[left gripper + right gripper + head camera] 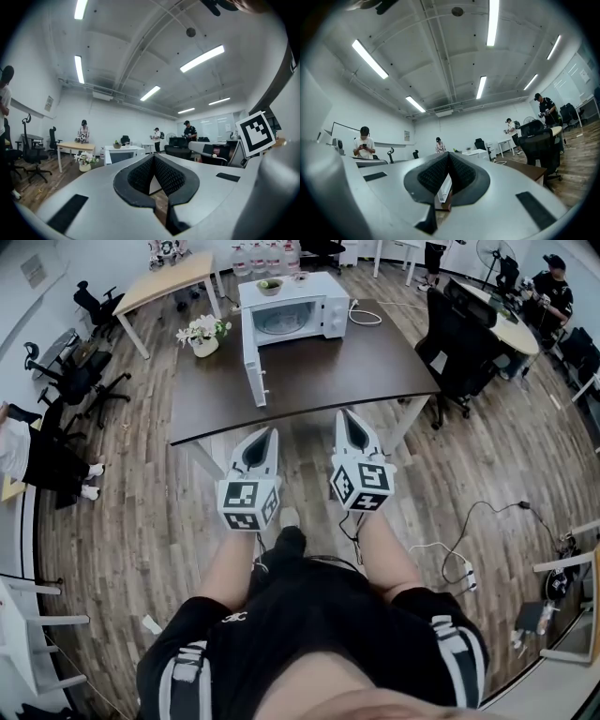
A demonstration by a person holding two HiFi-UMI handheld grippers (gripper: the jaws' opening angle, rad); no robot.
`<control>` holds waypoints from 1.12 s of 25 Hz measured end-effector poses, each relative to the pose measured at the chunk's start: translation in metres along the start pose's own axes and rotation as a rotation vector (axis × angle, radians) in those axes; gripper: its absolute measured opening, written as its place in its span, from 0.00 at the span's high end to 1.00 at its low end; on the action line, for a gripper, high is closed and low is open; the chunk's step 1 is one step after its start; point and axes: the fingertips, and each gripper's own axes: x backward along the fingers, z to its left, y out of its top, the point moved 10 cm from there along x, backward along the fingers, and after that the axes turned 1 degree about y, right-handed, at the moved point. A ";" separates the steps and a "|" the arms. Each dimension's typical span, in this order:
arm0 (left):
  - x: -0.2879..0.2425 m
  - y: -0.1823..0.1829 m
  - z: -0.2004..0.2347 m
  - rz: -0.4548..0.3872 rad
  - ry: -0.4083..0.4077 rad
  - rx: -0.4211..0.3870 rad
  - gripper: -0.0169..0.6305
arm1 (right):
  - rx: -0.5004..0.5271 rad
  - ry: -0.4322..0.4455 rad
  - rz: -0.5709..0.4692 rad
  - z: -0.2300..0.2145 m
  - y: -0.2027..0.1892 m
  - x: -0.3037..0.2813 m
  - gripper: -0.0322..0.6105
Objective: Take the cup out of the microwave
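The white microwave [291,310] stands at the far side of the dark brown table [328,371], its door [253,357] swung open toward me. I cannot make out a cup inside; only the pale cavity shows. My left gripper [270,432] and right gripper [347,416] are held side by side in front of the table's near edge, well short of the microwave. Both are shut with nothing between the fingertips. In the left gripper view the left gripper [153,157] points level at the microwave [121,152]. The right gripper [448,154] also has its tips touching.
A pot of white flowers [203,334] sits on the table left of the microwave, and a bowl [270,285] rests on top of it. A black office chair [459,343] stands at the table's right. People stand at desks farther back.
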 end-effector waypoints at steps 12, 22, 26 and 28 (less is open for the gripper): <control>-0.126 -0.006 0.049 -0.021 -0.050 -0.010 0.97 | 0.045 -0.061 -0.034 -0.054 -0.019 -0.111 0.95; -0.275 0.018 0.131 -0.042 -0.098 0.009 0.97 | 0.084 -0.098 -0.045 -0.090 -0.014 -0.267 0.95; -0.333 0.025 0.159 -0.053 -0.117 0.011 0.97 | 0.092 -0.105 -0.044 -0.105 -0.019 -0.326 0.95; -0.358 0.027 0.172 -0.051 -0.125 0.015 0.97 | 0.084 -0.104 -0.042 -0.111 -0.021 -0.351 0.95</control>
